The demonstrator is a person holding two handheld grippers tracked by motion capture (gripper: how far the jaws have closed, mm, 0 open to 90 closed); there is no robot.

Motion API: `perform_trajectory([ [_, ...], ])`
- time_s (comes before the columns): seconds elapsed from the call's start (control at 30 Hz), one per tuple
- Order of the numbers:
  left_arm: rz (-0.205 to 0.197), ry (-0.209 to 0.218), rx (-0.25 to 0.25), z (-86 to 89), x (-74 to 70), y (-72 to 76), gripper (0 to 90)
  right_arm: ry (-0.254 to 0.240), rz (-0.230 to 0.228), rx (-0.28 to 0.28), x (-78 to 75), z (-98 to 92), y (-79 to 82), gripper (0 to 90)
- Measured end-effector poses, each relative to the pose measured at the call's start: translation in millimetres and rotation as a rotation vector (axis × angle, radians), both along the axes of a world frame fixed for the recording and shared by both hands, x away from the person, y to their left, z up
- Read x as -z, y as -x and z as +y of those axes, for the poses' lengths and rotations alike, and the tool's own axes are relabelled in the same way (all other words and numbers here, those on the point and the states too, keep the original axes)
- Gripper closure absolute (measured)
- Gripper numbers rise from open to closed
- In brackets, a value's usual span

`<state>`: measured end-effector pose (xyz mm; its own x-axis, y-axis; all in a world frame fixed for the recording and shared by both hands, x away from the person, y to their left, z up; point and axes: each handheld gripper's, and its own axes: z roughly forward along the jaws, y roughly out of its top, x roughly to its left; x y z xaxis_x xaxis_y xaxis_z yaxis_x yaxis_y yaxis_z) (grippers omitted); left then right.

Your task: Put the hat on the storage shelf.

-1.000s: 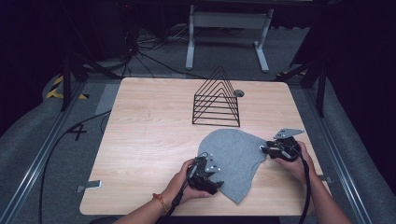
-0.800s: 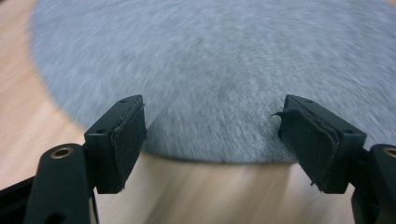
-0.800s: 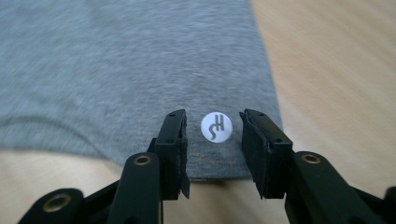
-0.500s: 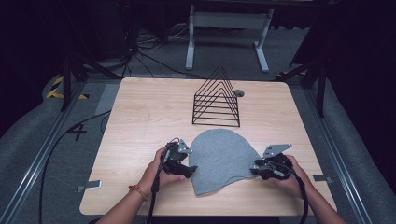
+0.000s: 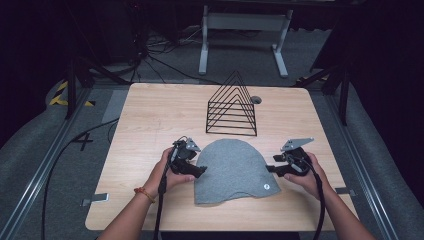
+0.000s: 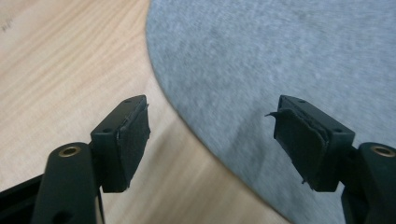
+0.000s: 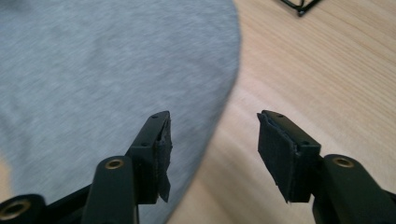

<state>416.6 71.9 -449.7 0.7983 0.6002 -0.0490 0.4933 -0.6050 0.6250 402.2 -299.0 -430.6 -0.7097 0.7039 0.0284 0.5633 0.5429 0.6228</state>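
item: grey beanie [image 5: 235, 170], flat on the table [image 5: 150, 115], brim toward the person, small round tag near its lower right corner.

change since a second ago: beanie was skewed and held between both grippers; half a second ago it was squared up; now it lies straight and spread. both grippers have drawn outward off the cloth. judgement: the flattening or straightening step looks finished and the cloth released.

left gripper [image 6: 212, 135]: jaws wide apart, nothing between them. beanie's curved edge runs through the gap; cloth lies under the one jaw, bare wood under the other.

right gripper [image 7: 212, 149]: jaws apart, empty. beanie edge passes between them, cloth beneath one jaw, wood beneath the other.

containers: wire rack [image 5: 232, 107], beyond the beanie and apart from it, holds nothing.
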Motion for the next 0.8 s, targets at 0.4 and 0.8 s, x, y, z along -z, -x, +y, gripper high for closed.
perform_trajectory([
  [0.4,0.001,-0.03,-0.051,-5.4,11.1,-9.8,24.2,0.006,-0.01,-0.05,20.8,34.1,-40.0,36.1],
  [0.8,0.016,0.007,0.006,-5.4,7.4,-10.7,73.3,0.02,0.025,-0.042,16.4,52.5,-32.0,71.4],
])
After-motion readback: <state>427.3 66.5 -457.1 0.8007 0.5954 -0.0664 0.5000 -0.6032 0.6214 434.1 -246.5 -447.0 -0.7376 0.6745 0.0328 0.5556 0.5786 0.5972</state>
